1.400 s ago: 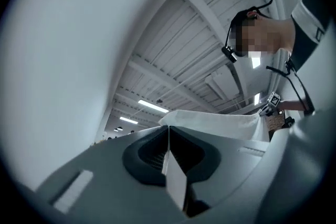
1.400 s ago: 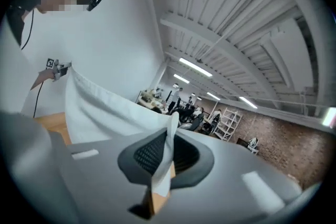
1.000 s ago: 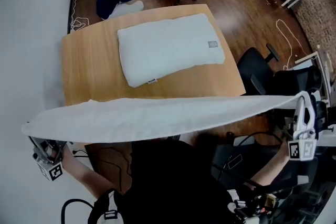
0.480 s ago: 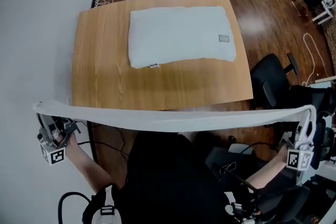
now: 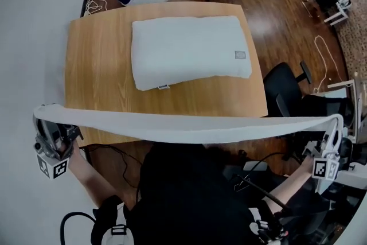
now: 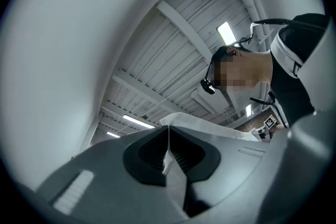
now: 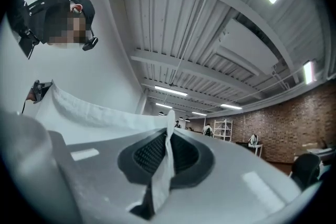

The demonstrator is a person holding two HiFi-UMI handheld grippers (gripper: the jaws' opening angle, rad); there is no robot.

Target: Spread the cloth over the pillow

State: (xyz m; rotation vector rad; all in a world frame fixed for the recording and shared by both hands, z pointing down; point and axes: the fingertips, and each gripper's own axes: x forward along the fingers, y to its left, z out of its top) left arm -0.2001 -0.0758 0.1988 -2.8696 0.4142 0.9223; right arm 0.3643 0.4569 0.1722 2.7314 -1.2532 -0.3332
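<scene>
White cloth (image 5: 189, 128) hangs in the air as a long band between your two grippers. It crosses the near edge of the wooden table (image 5: 94, 83) and is clear of the pillow (image 5: 186, 51), which lies flat further back on the tabletop. Your left gripper (image 6: 167, 140) has its jaws pinched tight on one end of the cloth. Your right gripper (image 7: 168, 136) is clamped on the other end.

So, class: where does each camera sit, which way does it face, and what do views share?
Head view: on the head, steeply down at white rectangular pillow, wooden table; forearms, left gripper, right gripper.
Left gripper view: on that gripper, up at ceiling; shut jaws, person's head.
Right gripper view: same, plus brick wall.
Shared: stretched white cloth.
</scene>
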